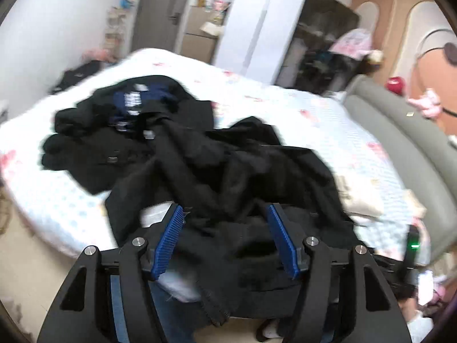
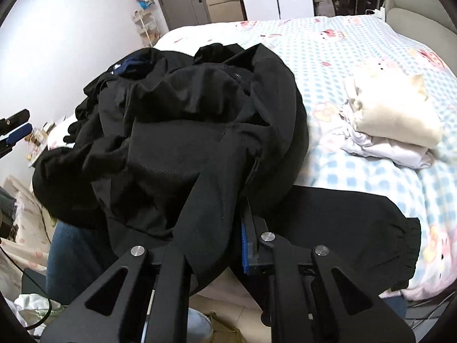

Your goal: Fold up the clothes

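Fig. Two wrist views, start of a fold; dark clothes heaped on a bed.

Right gripper: jaws nearly together, clamped on a fold of the black garment at the bed's near edge. Cloth drapes over the left finger & hides it; only the blue pad of the right finger shows. Judged purpose: pinch one hem/edge so the piece can be drawn clear of the heap and spread flat.

Left gripper: jaws wide apart, pads not pressing on anything, black cloth lying below/between them. It hovers over the near edge of the bed, prob. lining up for a second hold on the same garment.

Dark pile: sits toward the bed's left side, a navy printed item on top. Folded pale clothes lie near the right edge, apart from the black ones; likely the finished stack.

Hard to read:
- Left view is motion-blurred; garment seams & edges unclear.
- Black on black: cannot tell where one garment ends and the next begins, nor what type (jacket? trousers?).
- A gathered cuff hangs off the near edge; which garment it belongs to is unclear.
- Exact part gripped: cannot tell.
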`<state>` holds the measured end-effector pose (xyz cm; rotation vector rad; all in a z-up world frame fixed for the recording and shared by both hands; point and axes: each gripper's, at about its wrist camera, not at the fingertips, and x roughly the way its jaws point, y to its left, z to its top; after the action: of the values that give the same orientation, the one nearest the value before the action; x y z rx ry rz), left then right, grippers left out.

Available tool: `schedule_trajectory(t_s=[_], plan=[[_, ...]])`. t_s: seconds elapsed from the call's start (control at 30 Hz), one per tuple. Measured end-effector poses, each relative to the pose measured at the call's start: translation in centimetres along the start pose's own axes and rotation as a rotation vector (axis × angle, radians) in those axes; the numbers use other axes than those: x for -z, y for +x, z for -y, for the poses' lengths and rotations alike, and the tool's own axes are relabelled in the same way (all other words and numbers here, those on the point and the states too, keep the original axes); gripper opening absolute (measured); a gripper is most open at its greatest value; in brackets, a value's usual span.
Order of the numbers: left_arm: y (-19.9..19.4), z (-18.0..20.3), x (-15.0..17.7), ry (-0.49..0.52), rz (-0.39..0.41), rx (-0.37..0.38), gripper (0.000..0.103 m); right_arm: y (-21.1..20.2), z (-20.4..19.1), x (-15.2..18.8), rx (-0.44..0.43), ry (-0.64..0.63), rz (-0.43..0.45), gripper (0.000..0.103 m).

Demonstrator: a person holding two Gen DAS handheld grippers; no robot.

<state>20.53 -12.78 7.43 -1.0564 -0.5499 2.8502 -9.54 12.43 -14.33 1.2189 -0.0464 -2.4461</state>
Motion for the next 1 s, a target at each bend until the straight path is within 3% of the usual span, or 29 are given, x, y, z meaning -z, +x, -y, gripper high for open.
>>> schedule_trajectory(t_s=[0.13, 0.27, 0.37, 0.47, 0.53, 0.7, 0.8, 0.87, 0.9, 1.0], plan=[[5.1, 2.6, 3.6, -0.013, -0.218, 0.251, 0.064, 1.0, 1.2, 0.2, -0.037, 0.075, -0.008, 0.011], [10.2, 6.6, 8.5, 0.058, -0.454, 0.324, 0.064, 1.0, 2.2, 0.9, -0.037, 0.103, -0.017, 0.017], [11.7, 8.4, 10.2, 0.099, -0.542, 0.329, 0.064, 0.9, 3.0, 1.6, -0.029, 0.122, -0.016, 0.018], [12.9, 8.9, 11.1, 0.076, -0.596, 0.348, 0.064, 1.0, 4.5, 2.3, -0.001, 0.159, -0.022, 0.018], [13.9, 9.0, 12.4, 0.046, -0.652, 0.368, 0.064, 1.3, 5.5, 2.5, 0.012, 0.196, -0.033, 0.026], [17.5, 8.4, 16.6, -0.044, -0.846, 0.340, 0.072, 2.8, 6.5, 2.4, -0.036, 0.219, -0.056, 0.060], [19.1, 7.3, 18.6, -0.116, -0.931, 0.278, 0.074, 5.1, 6.3, 1.8, -0.098, 0.194, -0.102, 0.061], [19.3, 6.9, 18.9, -0.144, -0.920, 0.266, 0.074, 6.3, 5.9, 1.3, -0.145, 0.178, -0.115, 0.056], [18.9, 6.8, 18.2, -0.152, -0.882, 0.276, 0.074, 6.5, 5.6, 0.9, -0.154, 0.169, -0.107, 0.036], [17.8, 6.5, 16.3, -0.178, -0.766, 0.304, 0.074, 4.8, 4.0, -0.6, -0.144, 0.109, -0.022, 0.013]])
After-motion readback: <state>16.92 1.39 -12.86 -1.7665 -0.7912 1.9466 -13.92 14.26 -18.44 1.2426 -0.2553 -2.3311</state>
